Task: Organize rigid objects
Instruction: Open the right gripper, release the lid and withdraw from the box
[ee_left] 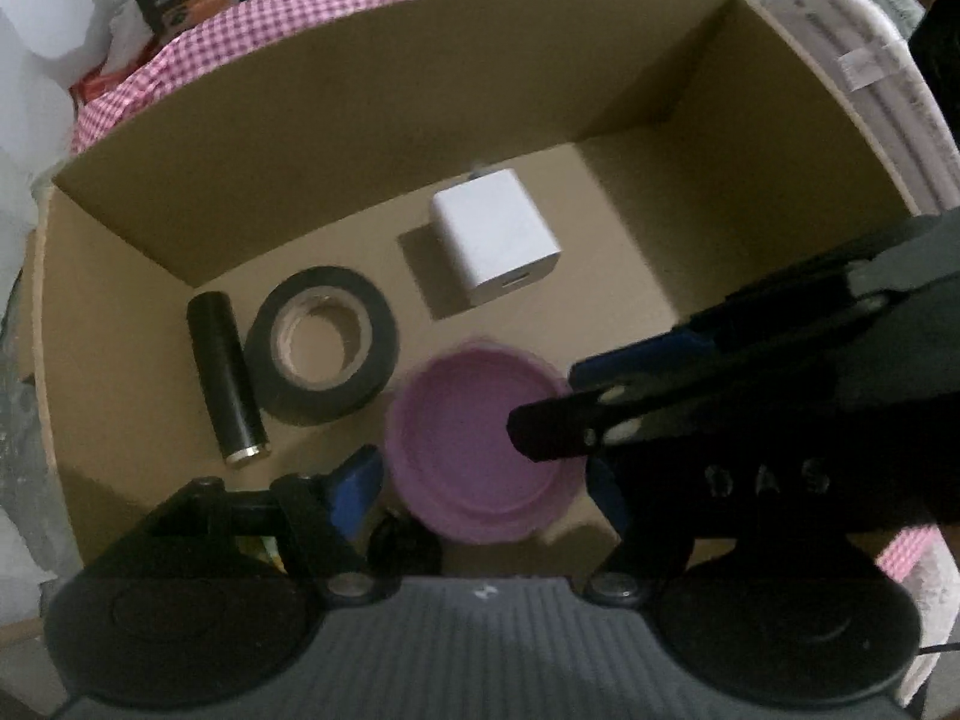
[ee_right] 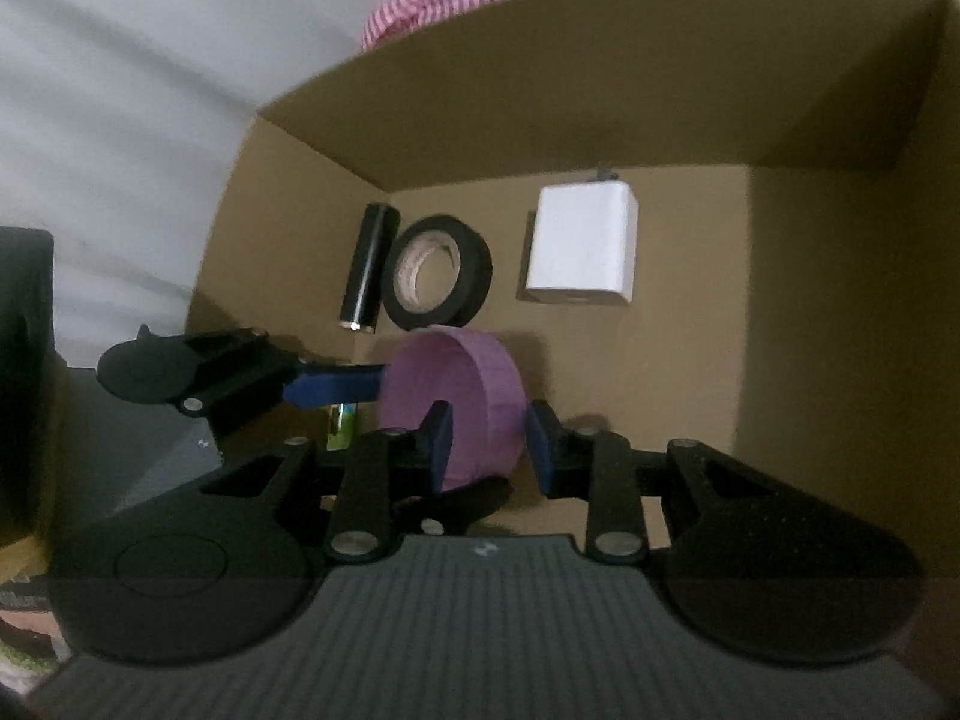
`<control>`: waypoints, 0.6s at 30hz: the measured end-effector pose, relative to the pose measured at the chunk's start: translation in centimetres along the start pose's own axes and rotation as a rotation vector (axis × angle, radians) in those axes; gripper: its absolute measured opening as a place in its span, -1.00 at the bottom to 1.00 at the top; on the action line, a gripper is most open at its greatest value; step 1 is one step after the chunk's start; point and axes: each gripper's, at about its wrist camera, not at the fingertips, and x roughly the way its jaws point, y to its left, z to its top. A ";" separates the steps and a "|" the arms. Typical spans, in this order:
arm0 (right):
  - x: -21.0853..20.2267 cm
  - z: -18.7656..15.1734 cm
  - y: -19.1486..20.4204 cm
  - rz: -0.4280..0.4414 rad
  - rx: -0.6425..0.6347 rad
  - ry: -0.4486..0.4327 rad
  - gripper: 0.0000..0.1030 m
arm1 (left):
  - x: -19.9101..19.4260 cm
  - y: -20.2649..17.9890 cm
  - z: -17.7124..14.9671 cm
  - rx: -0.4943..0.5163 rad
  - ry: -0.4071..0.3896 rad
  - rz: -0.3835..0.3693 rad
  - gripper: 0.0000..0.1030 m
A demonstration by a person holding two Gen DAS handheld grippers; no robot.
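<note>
A purple lid (ee_left: 474, 438) lies open side up inside a cardboard box (ee_left: 360, 150), slightly blurred. My left gripper (ee_left: 483, 486) straddles its full width, its blue pads standing a little off the rim on both sides, so it is open. My right gripper (ee_right: 492, 447) reaches in from the right of the left wrist view, one finger inside the lid (ee_right: 480, 384) and one outside; a narrow gap shows beside the wall, so it is open too. Beyond the lid lie a black cylinder (ee_left: 225, 378), a roll of black tape (ee_left: 324, 345) and a white charger block (ee_left: 495, 240).
The box (ee_right: 600, 108) stands on a pink checked cloth (ee_left: 198, 54), with high walls all round. Bare box floor lies right of the charger (ee_right: 582, 246). A small green item (ee_right: 342, 420) shows under the left finger (ee_right: 336, 390). White fabric and clutter lie outside the box.
</note>
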 end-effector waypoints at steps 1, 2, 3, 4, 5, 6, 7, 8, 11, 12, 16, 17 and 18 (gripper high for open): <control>0.3 0.0 0.1 -0.006 -0.001 0.011 -0.42 | 0.5 -0.2 0.2 0.004 0.004 0.004 0.54; 0.5 0.1 0.2 -0.009 -0.004 0.012 -0.42 | 0.5 -0.3 0.2 0.007 0.005 0.004 0.57; 0.7 0.0 0.2 -0.007 -0.006 0.014 -0.39 | 0.4 -0.3 0.1 0.007 0.004 0.002 0.59; 0.6 0.0 0.3 -0.001 -0.005 0.013 -0.35 | 0.3 -0.3 0.1 0.005 0.001 0.000 0.61; 0.5 -0.1 0.3 0.002 -0.002 0.010 -0.29 | 0.1 -0.3 0.1 0.003 -0.004 -0.001 0.61; 0.5 0.0 0.1 0.004 -0.002 0.003 -0.18 | -0.1 -0.3 0.0 0.001 -0.012 0.000 0.61; 0.3 -0.2 0.2 0.005 -0.003 -0.010 -0.14 | -0.4 -0.4 0.0 0.001 -0.020 0.004 0.62; 0.0 0.0 0.1 0.007 -0.006 -0.025 -0.04 | -0.7 -0.5 -0.1 0.002 -0.030 0.008 0.63; -2.4 -0.7 0.1 0.022 -0.014 -0.100 0.12 | -2.3 -0.9 -0.7 0.008 -0.086 0.026 0.68; -3.3 -0.9 0.2 0.028 -0.018 -0.131 0.21 | -2.9 -1.0 -1.0 0.009 -0.104 0.028 0.68; -8.3 -3.3 0.6 0.043 -0.031 -0.297 0.35 | -5.3 -1.4 -1.9 0.002 -0.185 0.043 0.68; -9.5 -4.0 0.6 0.046 -0.031 -0.331 0.37 | -6.0 -1.5 -2.3 0.002 -0.208 0.046 0.68; -10.8 -5.0 0.7 0.052 -0.032 -0.369 0.39 | -6.6 -1.7 -2.5 0.002 -0.235 0.049 0.68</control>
